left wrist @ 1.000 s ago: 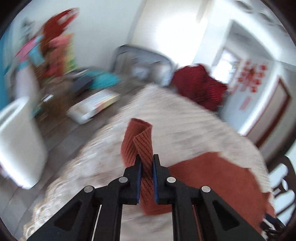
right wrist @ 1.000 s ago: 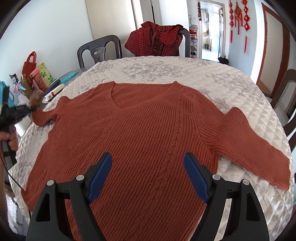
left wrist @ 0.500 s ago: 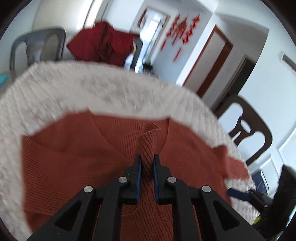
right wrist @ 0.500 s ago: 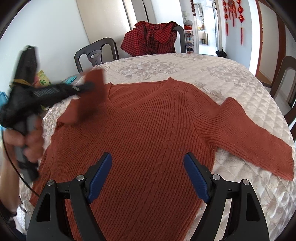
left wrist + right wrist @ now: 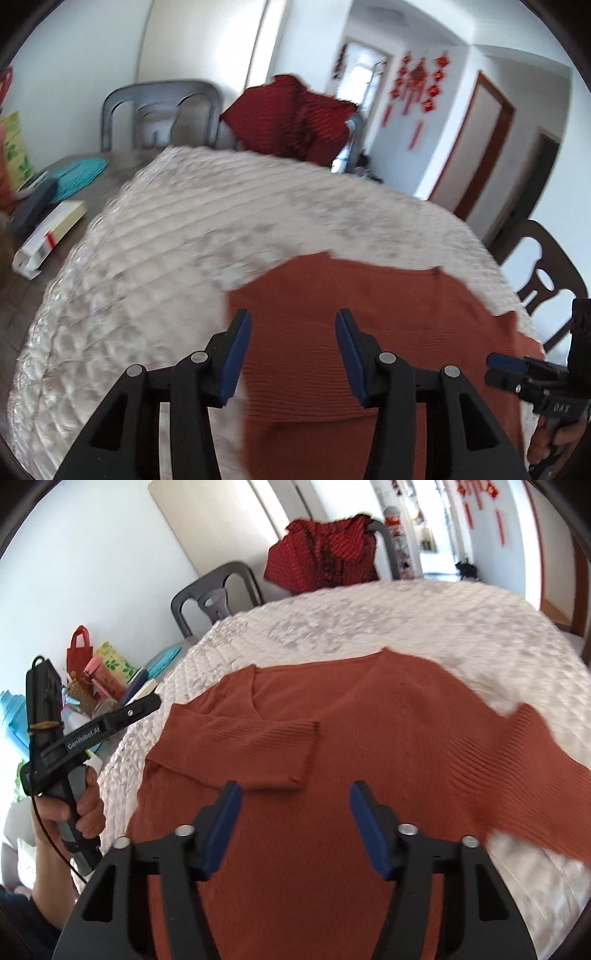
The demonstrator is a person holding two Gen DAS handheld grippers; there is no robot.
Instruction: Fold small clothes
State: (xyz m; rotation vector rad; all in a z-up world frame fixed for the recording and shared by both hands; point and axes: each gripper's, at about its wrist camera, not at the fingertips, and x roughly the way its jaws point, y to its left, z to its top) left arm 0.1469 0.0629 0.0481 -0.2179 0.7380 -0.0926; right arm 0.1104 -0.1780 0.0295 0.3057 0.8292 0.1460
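The left gripper [image 5: 293, 350], just opened and empty, is best withdrawn clear of the sleeve [image 5: 258, 749] folded across the sweater [image 5: 369, 738] on the bench [image 5: 406, 627], while the half-open, empty right gripper [image 5: 295, 830] takes the other sleeve [image 5: 535, 775].

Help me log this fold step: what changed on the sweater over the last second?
The left tool carried the left sleeve inward, laid it across the sweater's chest and let go; its jaws have just been opening, nothing between them. The right tool's jaws have just been closing, still gripping nothing. The right sleeve stays spread on the quilted table cover.
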